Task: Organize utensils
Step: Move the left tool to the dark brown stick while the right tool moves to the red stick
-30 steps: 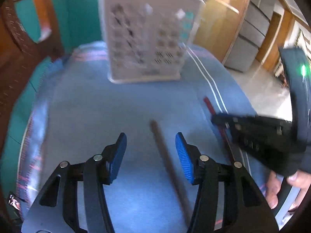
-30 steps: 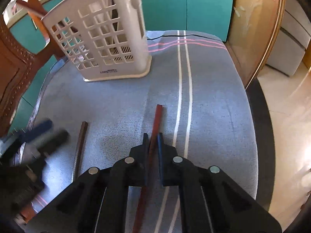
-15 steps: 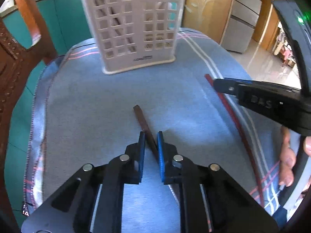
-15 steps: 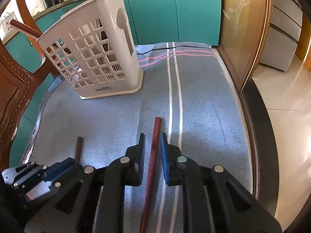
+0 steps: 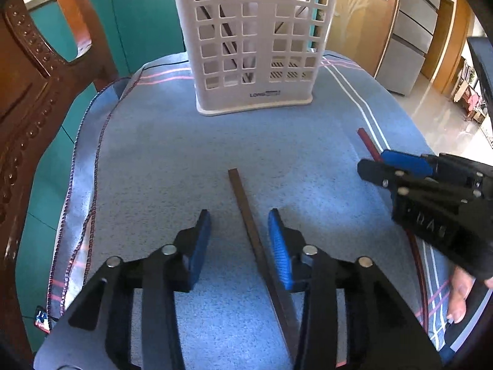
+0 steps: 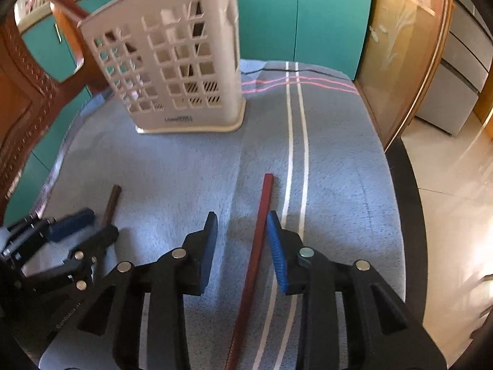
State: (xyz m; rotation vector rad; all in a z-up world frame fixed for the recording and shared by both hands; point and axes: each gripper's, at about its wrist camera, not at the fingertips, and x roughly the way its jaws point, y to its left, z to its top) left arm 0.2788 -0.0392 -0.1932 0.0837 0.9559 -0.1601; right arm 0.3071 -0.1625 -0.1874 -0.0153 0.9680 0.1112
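A brown chopstick [image 5: 246,203] lies on the blue cloth between the fingers of my left gripper [image 5: 238,240], which is open around it. A red chopstick [image 6: 262,222] lies between the fingers of my right gripper [image 6: 242,240], which is open, with the stick close to the right pad. The white perforated utensil basket [image 5: 255,43] stands at the far end of the table and holds several sticks. It also shows in the right wrist view [image 6: 172,67]. The right gripper [image 5: 397,169] shows at the right of the left wrist view.
The table wears a blue cloth [image 5: 172,154] with white and pink stripes. A carved wooden chair [image 5: 27,86] stands at the left. Teal cabinets [image 6: 323,15] are behind. The table's right edge [image 6: 400,185] drops to the tiled floor.
Both grippers were shut on their chopsticks half a second ago and have opened. Both chopsticks now lie on the cloth between the open fingers.
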